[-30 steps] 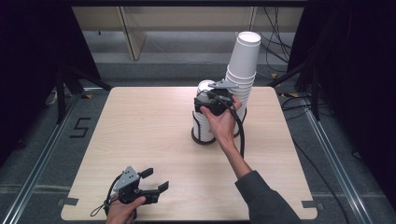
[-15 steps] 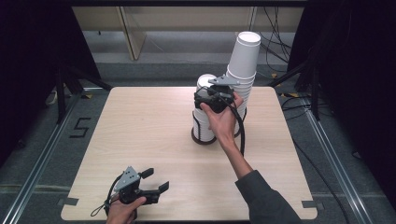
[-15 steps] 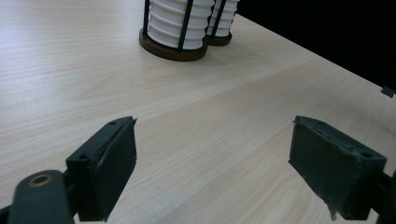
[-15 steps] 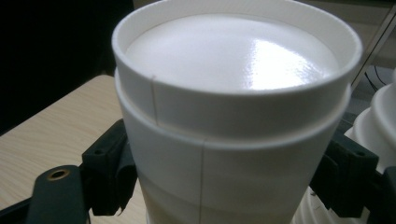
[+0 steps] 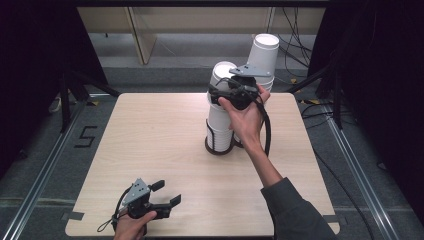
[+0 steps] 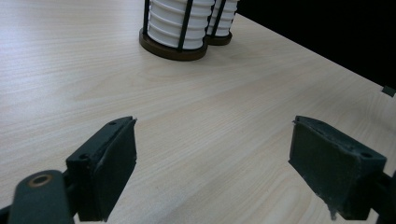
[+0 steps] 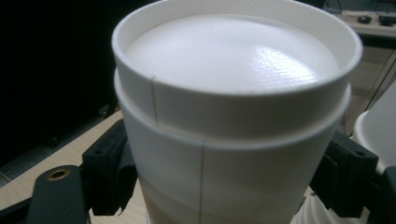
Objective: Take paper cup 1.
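Observation:
A stack of upside-down white paper cups [image 5: 220, 127] stands in a black wire holder [image 5: 219, 148] at the table's far middle. My right gripper [image 5: 226, 96] is raised over it, shut on the topmost white cups [image 5: 223, 75], which are lifted part way off the stack. In the right gripper view these nested cups [image 7: 224, 116] sit between the pads [image 7: 111, 170], base up. My left gripper [image 5: 167, 200] rests at the table's near left edge, open with nothing between its fingers [image 6: 109, 163]. The left gripper view has the holder [image 6: 173, 32] ahead.
A second, taller cup stack [image 5: 264, 52] leans just behind and right of the first, in its own holder [image 6: 220, 29]. The wooden table [image 5: 145, 130] has dark floor, rails and cables around it. A forearm reaches in from the bottom right.
My right gripper has risen, drawing the top cups up off the stack. The left gripper has stayed put.

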`<state>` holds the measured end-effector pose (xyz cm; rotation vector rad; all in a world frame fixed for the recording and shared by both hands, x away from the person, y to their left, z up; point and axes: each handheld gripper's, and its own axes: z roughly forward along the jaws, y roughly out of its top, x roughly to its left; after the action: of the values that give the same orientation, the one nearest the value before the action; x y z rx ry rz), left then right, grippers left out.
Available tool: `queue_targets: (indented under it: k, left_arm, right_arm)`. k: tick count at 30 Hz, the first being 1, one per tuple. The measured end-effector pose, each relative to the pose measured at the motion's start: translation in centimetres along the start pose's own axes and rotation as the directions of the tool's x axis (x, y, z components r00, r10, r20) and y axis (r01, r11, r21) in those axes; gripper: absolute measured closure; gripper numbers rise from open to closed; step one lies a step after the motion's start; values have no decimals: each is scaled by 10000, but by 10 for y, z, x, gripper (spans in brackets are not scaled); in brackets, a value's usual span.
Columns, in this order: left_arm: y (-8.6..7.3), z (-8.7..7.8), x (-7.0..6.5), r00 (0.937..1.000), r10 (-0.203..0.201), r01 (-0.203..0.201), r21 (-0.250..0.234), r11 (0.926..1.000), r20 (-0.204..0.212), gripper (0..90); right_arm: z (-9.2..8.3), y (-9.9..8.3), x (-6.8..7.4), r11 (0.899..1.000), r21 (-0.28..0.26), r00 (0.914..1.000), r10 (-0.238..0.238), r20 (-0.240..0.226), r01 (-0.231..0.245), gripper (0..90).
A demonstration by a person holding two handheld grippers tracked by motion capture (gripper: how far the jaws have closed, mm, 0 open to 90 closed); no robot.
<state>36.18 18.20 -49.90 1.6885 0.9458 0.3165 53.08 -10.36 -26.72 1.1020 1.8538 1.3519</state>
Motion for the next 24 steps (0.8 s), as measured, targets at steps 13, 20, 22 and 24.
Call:
queue_targets:
  k: [13, 20, 22, 24]
  left_arm:
    - [0, 0, 2, 9999, -76, 75, -244, 9997, -71, 144]
    - [1, -1, 3, 9999, -39, 36, -254, 9997, -129, 144]
    - [1, -2, 3, 9999, -105, 103, -312, 9995, -63, 145]
    - [2, -2, 2, 9999, -119, 119, -380, 9992, 18, 144]
  right_arm:
    - [-49, -7, 22, 9990, -316, 9813, -364, -1888, 310, 203]
    - [-60, -38, 36, 9992, -137, 9507, -410, -3072, 387, 203]
    - [-61, -48, 40, 9983, -75, 9403, -563, -3357, 571, 203]
    - [-60, -62, 41, 9986, 91, 9289, -454, -3676, 523, 203]
